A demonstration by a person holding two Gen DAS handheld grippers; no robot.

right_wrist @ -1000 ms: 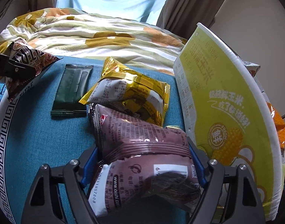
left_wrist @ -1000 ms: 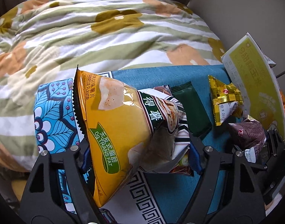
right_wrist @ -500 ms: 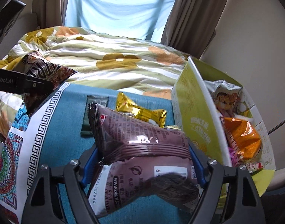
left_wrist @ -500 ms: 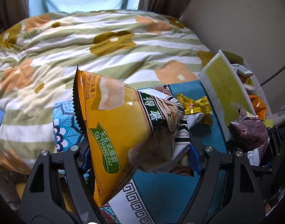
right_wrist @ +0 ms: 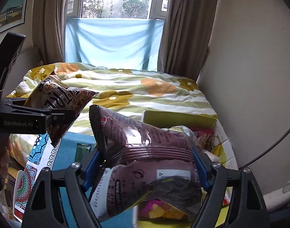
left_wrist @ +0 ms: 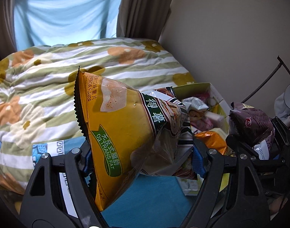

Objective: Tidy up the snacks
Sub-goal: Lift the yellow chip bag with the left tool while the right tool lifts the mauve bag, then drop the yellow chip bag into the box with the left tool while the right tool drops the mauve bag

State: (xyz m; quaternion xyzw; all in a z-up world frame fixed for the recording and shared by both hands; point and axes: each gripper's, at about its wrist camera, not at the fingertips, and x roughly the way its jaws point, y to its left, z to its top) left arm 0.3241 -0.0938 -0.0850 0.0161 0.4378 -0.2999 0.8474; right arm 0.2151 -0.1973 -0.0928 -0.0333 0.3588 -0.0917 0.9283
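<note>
My left gripper (left_wrist: pixel 141 157) is shut on a yellow chip bag (left_wrist: pixel 118 125), held in the air above the blue table cover. The bag's brown patterned back also shows in the right wrist view (right_wrist: pixel 63 102). My right gripper (right_wrist: pixel 145 169) is shut on a maroon snack packet (right_wrist: pixel 145 148), raised over the near end of the yellow-green snack box (right_wrist: pixel 179 118). That packet shows at the right of the left wrist view (left_wrist: pixel 253 123). The box (left_wrist: pixel 194 88) holds several snack packets.
A dark green sachet (right_wrist: pixel 83 150) lies on the blue patterned table cover (left_wrist: pixel 150 199). A flowered striped quilt (right_wrist: pixel 137 87) covers the bed behind. A beige wall (left_wrist: pixel 230 38) and a thin black cable (right_wrist: pixel 268 148) are at the right. Curtains and a window stand at the back.
Both grippers have risen and tilted up with their packets and moved right towards the box. The gold packet has gone from view; the box's inside now shows.
</note>
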